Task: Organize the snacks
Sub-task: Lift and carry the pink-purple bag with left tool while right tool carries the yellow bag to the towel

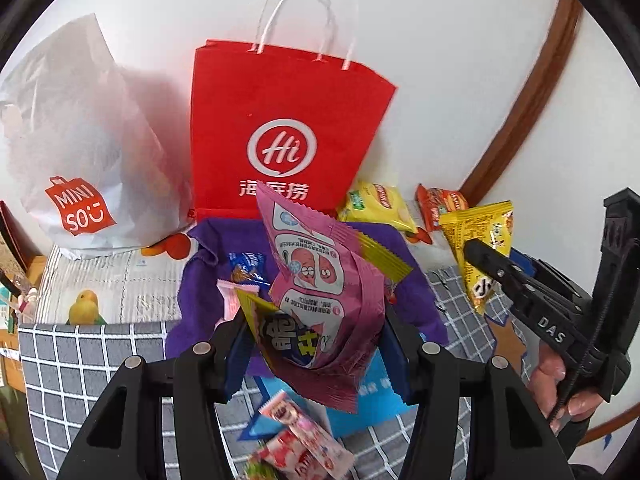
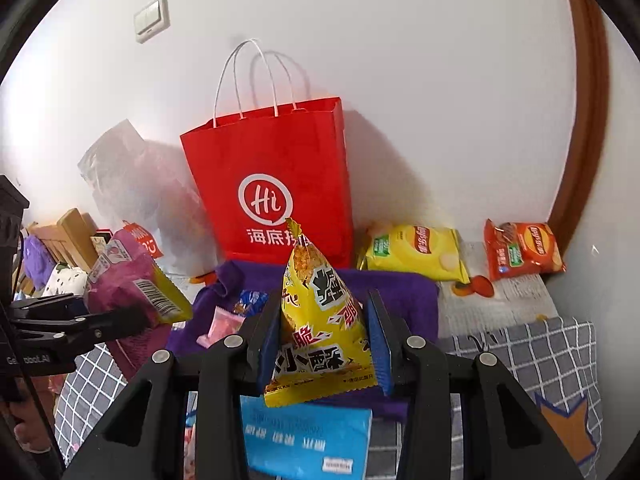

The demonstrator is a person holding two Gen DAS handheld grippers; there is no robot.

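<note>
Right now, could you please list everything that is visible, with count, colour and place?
Hi paper bag: 1, red, upright at the wall.
Miniso bag: 1, white, left of the red bag.
Lay's chip bags: 2, yellow and orange, right of the red bag.
Cloth: 1, purple, on the bed.
Blue packet: 1, below the grippers.
Pink snack pack: 1, in the left hand-held gripper.
Yellow triangular snack pack: 1, in the right hand-held gripper.
</note>
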